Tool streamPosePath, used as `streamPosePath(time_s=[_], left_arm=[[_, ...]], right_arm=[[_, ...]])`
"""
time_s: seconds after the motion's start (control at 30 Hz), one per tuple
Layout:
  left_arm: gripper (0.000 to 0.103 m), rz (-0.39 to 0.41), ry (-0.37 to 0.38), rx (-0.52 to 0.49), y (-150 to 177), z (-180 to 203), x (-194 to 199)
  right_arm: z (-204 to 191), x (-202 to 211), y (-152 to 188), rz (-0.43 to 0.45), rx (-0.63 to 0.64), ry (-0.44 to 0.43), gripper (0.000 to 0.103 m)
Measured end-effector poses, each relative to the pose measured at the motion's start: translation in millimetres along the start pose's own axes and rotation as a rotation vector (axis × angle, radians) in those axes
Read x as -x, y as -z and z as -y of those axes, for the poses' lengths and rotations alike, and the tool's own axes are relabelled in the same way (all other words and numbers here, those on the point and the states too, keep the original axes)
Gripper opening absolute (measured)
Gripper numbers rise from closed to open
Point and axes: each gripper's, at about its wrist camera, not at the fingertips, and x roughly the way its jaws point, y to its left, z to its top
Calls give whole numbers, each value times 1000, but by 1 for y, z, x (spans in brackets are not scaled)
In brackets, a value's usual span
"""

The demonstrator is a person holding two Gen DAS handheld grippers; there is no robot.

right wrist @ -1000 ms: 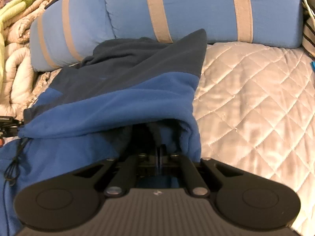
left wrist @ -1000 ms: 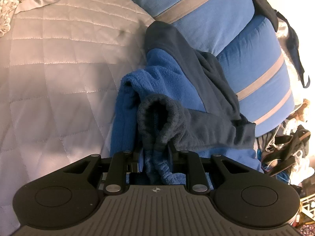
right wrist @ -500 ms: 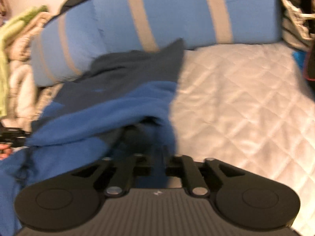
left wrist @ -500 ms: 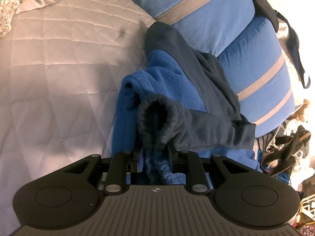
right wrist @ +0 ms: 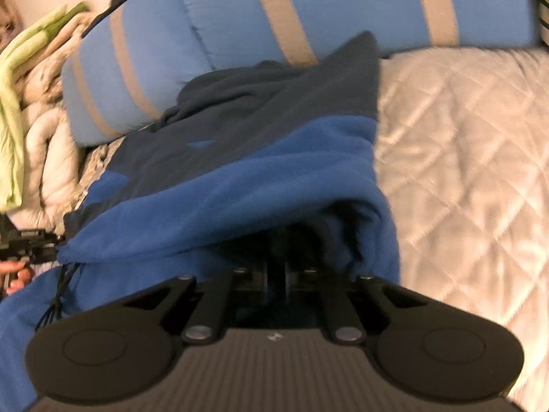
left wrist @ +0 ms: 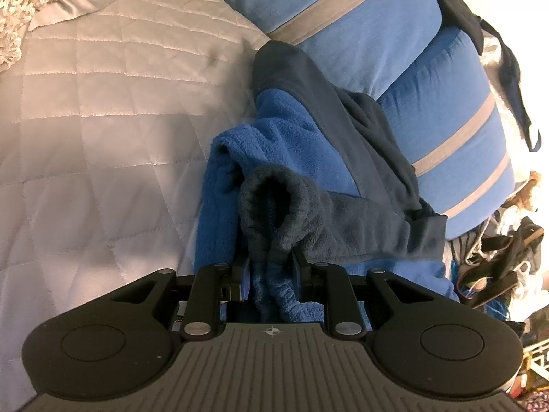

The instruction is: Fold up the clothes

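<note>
Left tongs (left wrist: 271, 267) clenching dark cuff of blue fleece (left wrist: 295, 144). Right tongs (right wrist: 276, 271) jaws pressing together, probably pinching fleece hem, view blurring. Garment stretching ahead of both tongs toward striped pillows (right wrist: 343, 3), lying on quilt (right wrist: 463, 137); both hands equally near.

Fleece jacket (left wrist: 291, 144): napped, matt cloth. Quilted bedspread (left wrist: 103, 110): satiny sheen noted. Striped pillows (right wrist: 343, 3): matt woven cloth.
</note>
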Motion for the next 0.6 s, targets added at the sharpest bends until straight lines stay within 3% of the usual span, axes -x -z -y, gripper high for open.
streamPosePath(time_s=[0.23,0.33,0.4,0.5,0.57,0.6], left_arm=[[23,5,-4,-5,-1,0,3],[25,6,-3,-24,-1,2,4],[27,10,-1,-34,-2,3,8],[38,20,-5,-44,-4,6,18],[42,42,-6,-44,-6,7,29],[47,56,-4,-45,-6,8,34]], right_arm=[[18,6,12,23,-80,-26,7],[9,13,11,29,-26,-4,24],[6,26,7,71,18,41,41],[-1,38,2,110,127,199,54],[-6,34,2,97,207,292,67],[-9,30,2,83,247,332,69]])
